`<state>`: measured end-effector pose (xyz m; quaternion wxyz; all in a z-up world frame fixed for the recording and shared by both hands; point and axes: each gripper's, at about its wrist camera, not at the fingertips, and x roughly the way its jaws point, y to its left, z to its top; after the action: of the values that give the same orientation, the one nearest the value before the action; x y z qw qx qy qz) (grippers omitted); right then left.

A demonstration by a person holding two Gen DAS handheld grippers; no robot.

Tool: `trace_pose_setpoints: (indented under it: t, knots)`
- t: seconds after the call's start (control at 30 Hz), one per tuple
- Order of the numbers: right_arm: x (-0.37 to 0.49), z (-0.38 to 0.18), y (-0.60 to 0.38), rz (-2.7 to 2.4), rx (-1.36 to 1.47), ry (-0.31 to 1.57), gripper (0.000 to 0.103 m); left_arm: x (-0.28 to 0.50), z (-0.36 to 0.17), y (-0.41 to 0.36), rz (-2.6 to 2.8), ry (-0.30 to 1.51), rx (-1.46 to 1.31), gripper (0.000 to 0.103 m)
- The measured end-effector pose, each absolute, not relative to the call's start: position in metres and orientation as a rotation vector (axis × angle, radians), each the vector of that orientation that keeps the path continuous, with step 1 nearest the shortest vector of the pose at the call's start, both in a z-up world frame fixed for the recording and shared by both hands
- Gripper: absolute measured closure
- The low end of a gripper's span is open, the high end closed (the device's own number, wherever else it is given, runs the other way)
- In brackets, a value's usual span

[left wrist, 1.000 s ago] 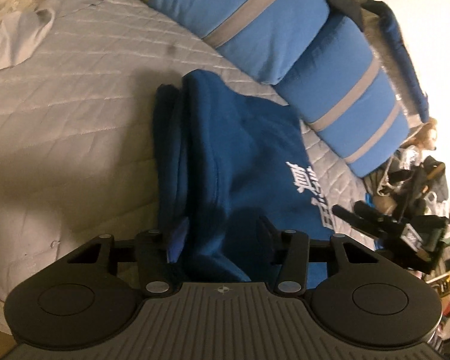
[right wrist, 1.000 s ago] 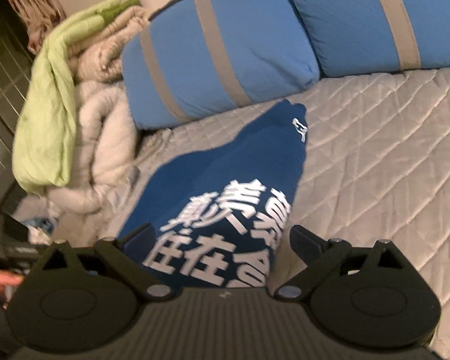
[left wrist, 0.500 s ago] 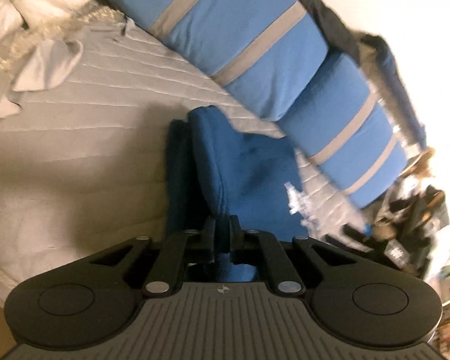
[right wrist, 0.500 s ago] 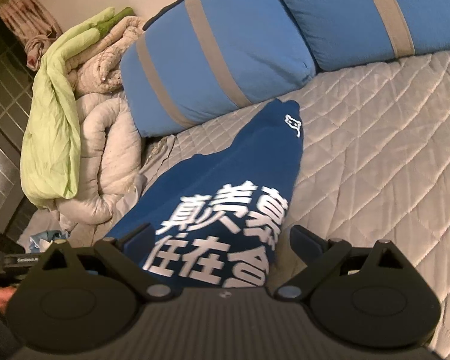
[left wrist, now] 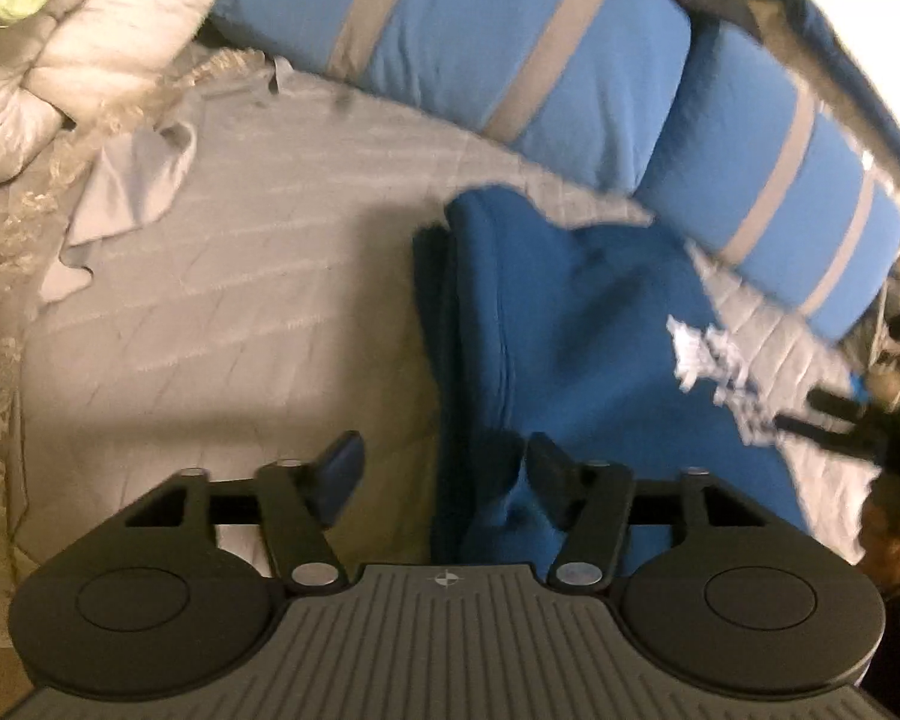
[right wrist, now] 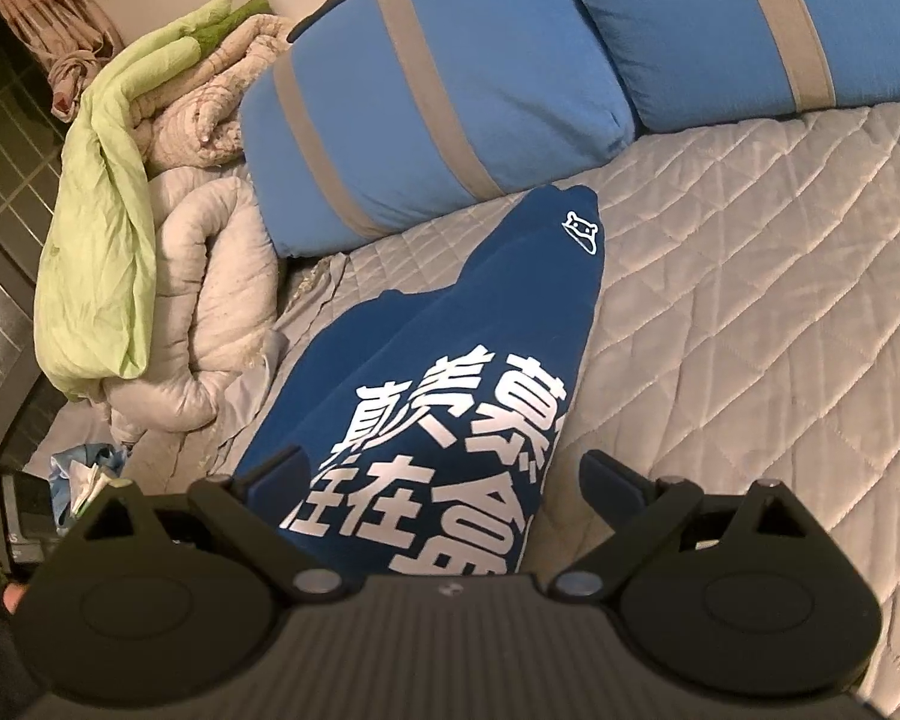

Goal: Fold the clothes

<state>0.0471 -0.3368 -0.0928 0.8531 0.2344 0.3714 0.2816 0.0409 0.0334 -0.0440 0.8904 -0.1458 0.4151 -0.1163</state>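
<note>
A dark blue shirt (left wrist: 576,348) with white printed characters lies folded on the grey quilted bed (left wrist: 240,312). My left gripper (left wrist: 444,468) is open over the shirt's left folded edge, its right finger touching the cloth and its left finger over the quilt. In the right wrist view the shirt (right wrist: 450,372) lies print up, narrowing toward the pillows. My right gripper (right wrist: 444,468) is open and empty, its fingers on either side of the shirt's near end.
Two blue pillows with grey stripes (right wrist: 450,90) lie along the bed's head, also in the left wrist view (left wrist: 480,48). A pale rolled duvet (right wrist: 210,312) and a green sheet (right wrist: 102,180) are piled at the left. A grey cloth (left wrist: 132,192) lies on the quilt.
My left gripper pinched the shirt's folded edge half a second ago and has now opened, letting the cloth go. The right gripper stayed open over the shirt's near end.
</note>
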Motion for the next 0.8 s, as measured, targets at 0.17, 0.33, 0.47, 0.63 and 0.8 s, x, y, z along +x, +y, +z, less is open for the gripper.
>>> trace_pose_setpoints:
  t: [0.17, 0.33, 0.47, 0.63, 0.8]
  knots:
    - [0.048, -0.094, -0.337, 0.584, 0.494, 0.788, 0.003, 0.059, -0.052, 0.047, -0.309, 0.925, -0.443, 0.031]
    - [0.05, -0.096, -0.337, 0.575, 0.497, 0.796, 0.003, 0.081, -0.08, 0.051, -0.348, 1.03, -0.568, 0.025]
    - [0.052, -0.097, -0.337, 0.567, 0.499, 0.801, 0.003, 0.087, -0.101, 0.053, -0.379, 1.063, -0.631, 0.018]
    - [0.053, -0.099, -0.337, 0.557, 0.502, 0.808, 0.003, 0.087, -0.112, 0.065, -0.456, 1.03, -0.716, 0.014]
    - [0.057, -0.102, -0.338, 0.546, 0.517, 0.819, 0.003, 0.09, -0.127, 0.082, -0.537, 1.023, -0.895, 0.015]
